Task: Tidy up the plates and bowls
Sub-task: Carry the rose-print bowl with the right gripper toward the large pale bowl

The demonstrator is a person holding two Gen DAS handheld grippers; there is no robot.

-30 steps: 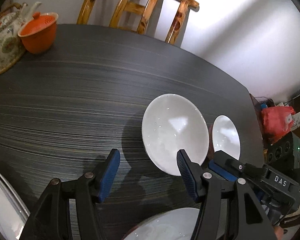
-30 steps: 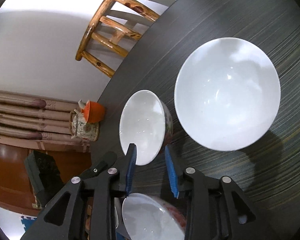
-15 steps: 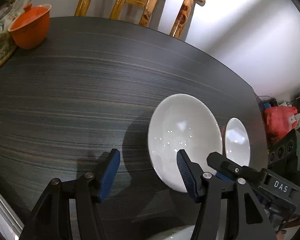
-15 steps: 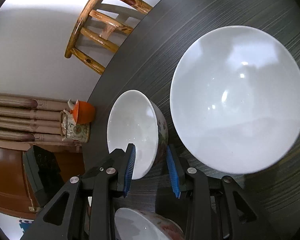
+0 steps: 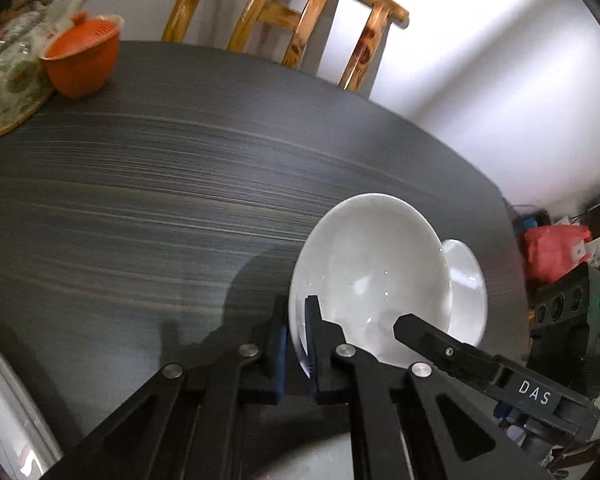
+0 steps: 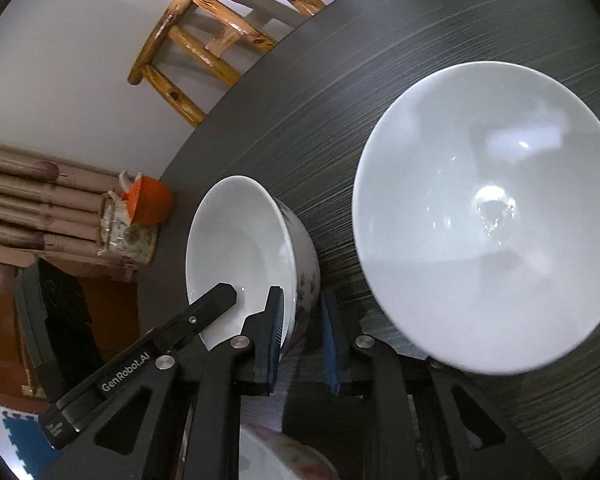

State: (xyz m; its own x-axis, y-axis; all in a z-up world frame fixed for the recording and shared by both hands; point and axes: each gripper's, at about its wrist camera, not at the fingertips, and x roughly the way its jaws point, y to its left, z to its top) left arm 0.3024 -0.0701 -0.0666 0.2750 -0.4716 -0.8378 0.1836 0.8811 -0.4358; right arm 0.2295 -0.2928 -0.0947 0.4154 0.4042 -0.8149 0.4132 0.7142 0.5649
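A large white bowl (image 5: 372, 272) sits on the dark table (image 5: 140, 200), and my left gripper (image 5: 297, 334) is shut on its near rim. Just behind it is a small white bowl (image 5: 466, 280). In the right wrist view this small bowl (image 6: 240, 248) has flowers on its outside. My right gripper (image 6: 300, 322) is closing on its near wall, one pad inside and one outside, both at the wall. The large bowl (image 6: 480, 216) fills the right of that view. One of the right gripper's black fingers (image 5: 424, 334) crosses in front of the large bowl.
A flowered teapot (image 5: 8, 76) and an orange cup (image 5: 82, 60) stand at the table's far left, with a wooden chair (image 5: 300, 20) behind. Another flowered bowl (image 6: 292, 456) lies under my right gripper. A white plate's edge (image 5: 4, 412) shows at lower left. A red bag (image 5: 556, 252) lies beyond the table's right edge.
The left jaws, wide open before, have shut on the large bowl's rim. The right jaws have narrowed onto the small bowl's wall. Both bowls look closer.
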